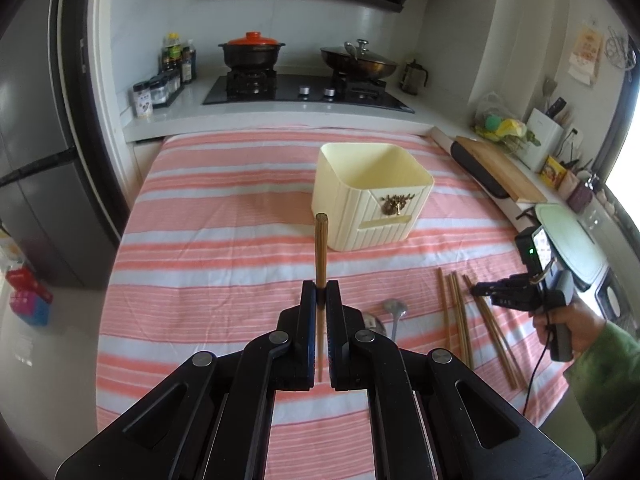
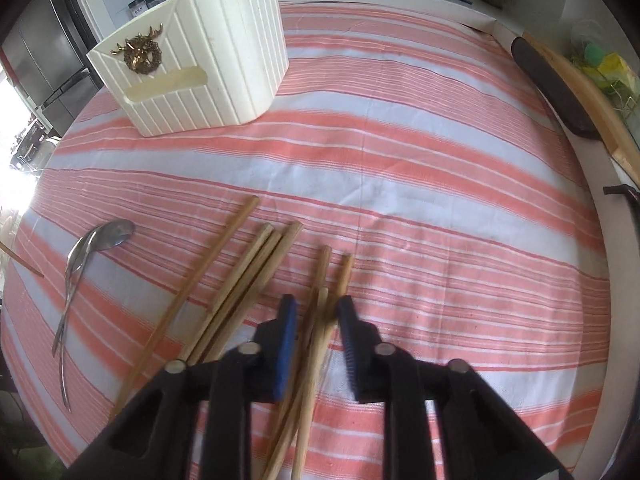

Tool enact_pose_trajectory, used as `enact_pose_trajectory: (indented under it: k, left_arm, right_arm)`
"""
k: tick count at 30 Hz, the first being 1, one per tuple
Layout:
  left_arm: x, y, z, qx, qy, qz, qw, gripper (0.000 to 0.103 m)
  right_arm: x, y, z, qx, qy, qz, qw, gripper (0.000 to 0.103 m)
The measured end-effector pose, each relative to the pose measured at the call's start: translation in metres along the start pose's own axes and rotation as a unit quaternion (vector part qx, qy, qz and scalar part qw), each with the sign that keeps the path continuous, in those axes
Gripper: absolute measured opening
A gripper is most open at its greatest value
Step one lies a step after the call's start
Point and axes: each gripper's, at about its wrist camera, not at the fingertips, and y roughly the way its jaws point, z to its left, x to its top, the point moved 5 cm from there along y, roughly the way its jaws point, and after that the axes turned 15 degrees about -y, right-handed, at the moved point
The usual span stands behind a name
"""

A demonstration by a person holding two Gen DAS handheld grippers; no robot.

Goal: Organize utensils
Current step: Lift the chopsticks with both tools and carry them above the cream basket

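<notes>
Wooden chopstick (image 1: 320,256) sits pinched upright in the left claw (image 1: 320,294), whose jaws are closed on it low on the shaft, with the square top end standing free and the thin end running down between the fingers. Beyond it on the striped tabletop (image 1: 224,240) stands the cream bin (image 1: 370,196), open-topped and, as far as can be seen, empty. To drop this stick well, I would carry it over the bin's rim, keep it near vertical, and let go only once the lower tip is inside the walls. On the right side, the right claw (image 2: 317,304) points steeply down at a loose heap of chopsticks (image 2: 256,276); its jaws stand a little apart astride 2 or 3 sticks, pads not visibly pressing on them. That pick calls for singling out 1 stick, or a matched pair, because crossed shafts would likely slip or fan out when lifted. 2 spoons (image 2: 80,264) lie left of the heap, untouched.
</notes>
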Motion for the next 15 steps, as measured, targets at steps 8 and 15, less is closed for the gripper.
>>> enact_pose_trajectory:
  k: [8, 15]
  left_arm:
    - [0.0, 0.001, 0.0, -0.007, -0.002, 0.003, 1.0, 0.003]
    - [0.009, -0.011, -0.007, -0.028, -0.003, -0.005, 0.9996, 0.003]
  right_arm:
    - [-0.003, -0.072, -0.003, 0.013, 0.019, -0.056, 0.998, 0.006]
    - [-0.001, -0.163, 0.006, 0.006, 0.01, -0.136, 0.991, 0.006]
